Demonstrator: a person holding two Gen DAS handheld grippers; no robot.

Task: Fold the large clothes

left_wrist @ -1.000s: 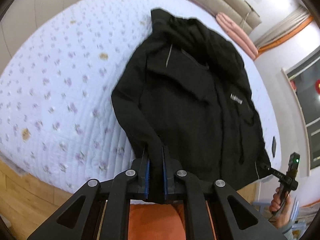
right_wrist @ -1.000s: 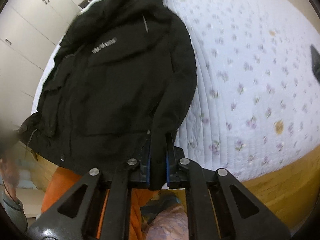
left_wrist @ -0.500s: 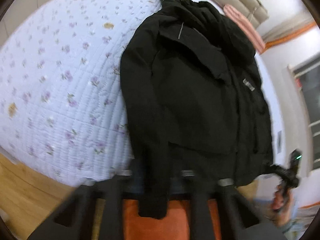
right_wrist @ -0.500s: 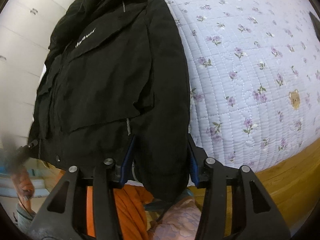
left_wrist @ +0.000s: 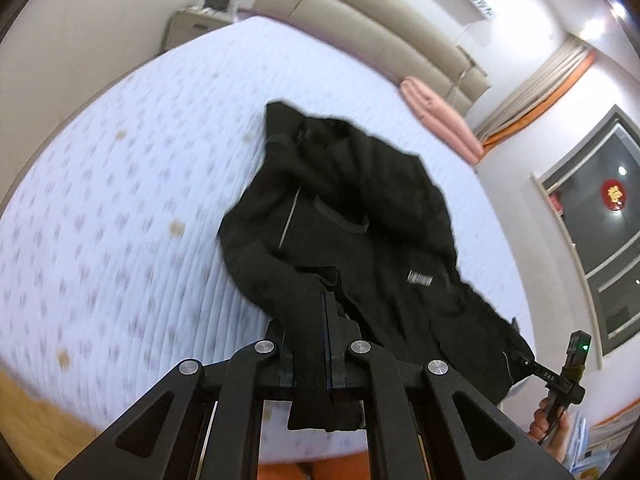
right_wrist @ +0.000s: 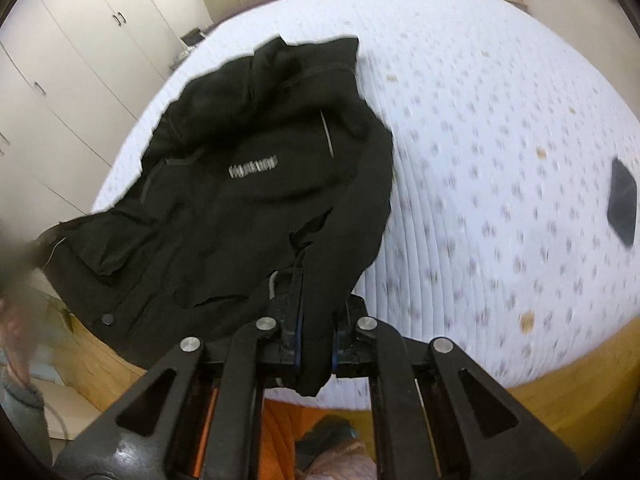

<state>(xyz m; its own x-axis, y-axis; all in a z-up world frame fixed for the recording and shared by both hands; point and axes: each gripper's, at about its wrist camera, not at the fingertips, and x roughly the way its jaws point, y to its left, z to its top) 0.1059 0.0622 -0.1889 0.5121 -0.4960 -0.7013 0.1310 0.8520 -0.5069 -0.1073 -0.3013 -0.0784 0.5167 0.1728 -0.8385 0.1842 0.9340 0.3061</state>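
Black jacket [left_wrist: 360, 248] lies face-up on the quilted bed [left_wrist: 120, 200], hem at the near edge, hood toward the headboard. Left claw [left_wrist: 326, 344] is clamped on one sleeve cuff; right claw [right_wrist: 314, 332], whose jaws have just been closing, now pinches the other cuff, cloth hanging below the pads. Both cuffs are held raised off the bed (likely so the sleeves can be swung across the chest for a first fold).
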